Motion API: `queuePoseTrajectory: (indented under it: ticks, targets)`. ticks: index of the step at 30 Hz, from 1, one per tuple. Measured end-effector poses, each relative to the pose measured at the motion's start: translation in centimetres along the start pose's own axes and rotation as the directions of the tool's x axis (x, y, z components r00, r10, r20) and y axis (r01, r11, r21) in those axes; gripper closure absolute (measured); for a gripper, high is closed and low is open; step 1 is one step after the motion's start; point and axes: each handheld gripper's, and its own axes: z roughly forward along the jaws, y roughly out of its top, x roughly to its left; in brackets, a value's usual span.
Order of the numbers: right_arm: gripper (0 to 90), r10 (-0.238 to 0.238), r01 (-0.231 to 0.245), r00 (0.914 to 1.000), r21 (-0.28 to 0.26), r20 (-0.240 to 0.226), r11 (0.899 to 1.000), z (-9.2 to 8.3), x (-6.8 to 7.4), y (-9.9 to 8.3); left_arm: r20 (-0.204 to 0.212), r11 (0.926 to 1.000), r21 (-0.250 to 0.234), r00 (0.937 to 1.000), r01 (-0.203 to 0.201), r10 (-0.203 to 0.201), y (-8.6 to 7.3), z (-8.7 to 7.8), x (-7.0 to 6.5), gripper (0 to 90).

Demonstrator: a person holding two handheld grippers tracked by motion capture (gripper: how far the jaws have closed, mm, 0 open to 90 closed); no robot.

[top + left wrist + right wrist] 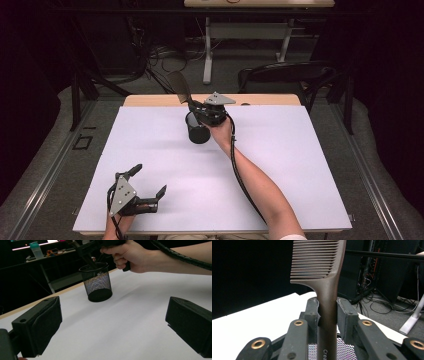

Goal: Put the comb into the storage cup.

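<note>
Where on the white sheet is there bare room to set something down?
Bare: the sheet's middle between the left tool and the mesh cup, and everything right of the right forearm. Crowded: the far centre, where the right tool holds the comb over the cup.

High overhead, two close finger-cameras.

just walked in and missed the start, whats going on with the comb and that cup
A person works with a gripper in each hand. The right gripper is clamped on the handle of a brown comb, held upright with its lower end in the black mesh cup on the white table. The left gripper rests open near the table's front edge, holding nothing.
</note>
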Motion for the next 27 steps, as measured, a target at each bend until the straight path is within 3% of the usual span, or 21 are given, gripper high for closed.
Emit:
queuePoseTrajectory:
  ticks: [27]
  targets:
    - [72.6,-0.014,0.014,0.9999,0.024,0.004,1.000,0.0,0.0,-1.0,-0.004,1.0000,0.000,1.0000,-0.001,0.001,0.0,-0.1,0.0,0.7]
